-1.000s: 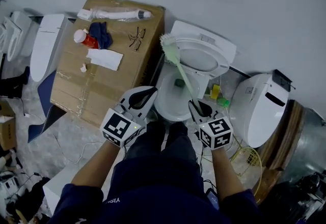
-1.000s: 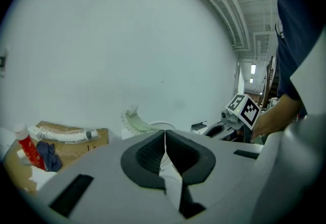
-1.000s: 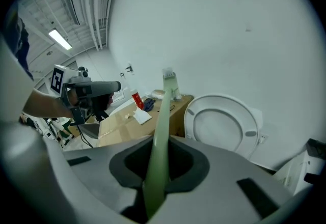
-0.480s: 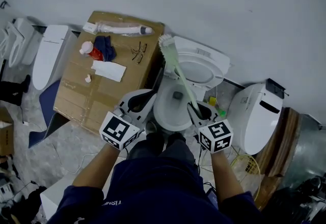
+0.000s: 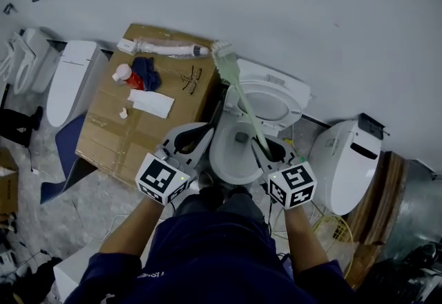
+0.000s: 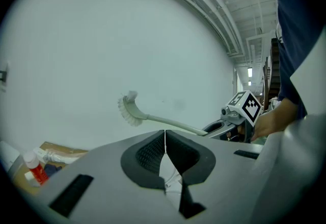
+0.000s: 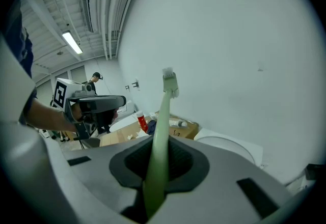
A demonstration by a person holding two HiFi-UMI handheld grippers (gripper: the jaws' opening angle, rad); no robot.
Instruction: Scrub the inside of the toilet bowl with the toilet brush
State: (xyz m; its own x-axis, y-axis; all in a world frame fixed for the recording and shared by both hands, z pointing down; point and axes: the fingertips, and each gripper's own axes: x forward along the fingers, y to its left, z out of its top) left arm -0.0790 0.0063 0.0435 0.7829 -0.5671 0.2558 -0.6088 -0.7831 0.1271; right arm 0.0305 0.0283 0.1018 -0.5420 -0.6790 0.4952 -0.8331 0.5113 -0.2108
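Toilet brush [image 5: 242, 99] edged wallward | handle clamped in right tongs [image 5: 266, 148] | left tongs [image 5: 195, 133] closed, empty

No legible text, labels or numbers anywhere.

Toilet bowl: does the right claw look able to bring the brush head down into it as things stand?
Probably yes. The right claw is shut on the toilet brush, head up near the wall; the toilet bowl sits open right below, lid raised, nothing across its rim.
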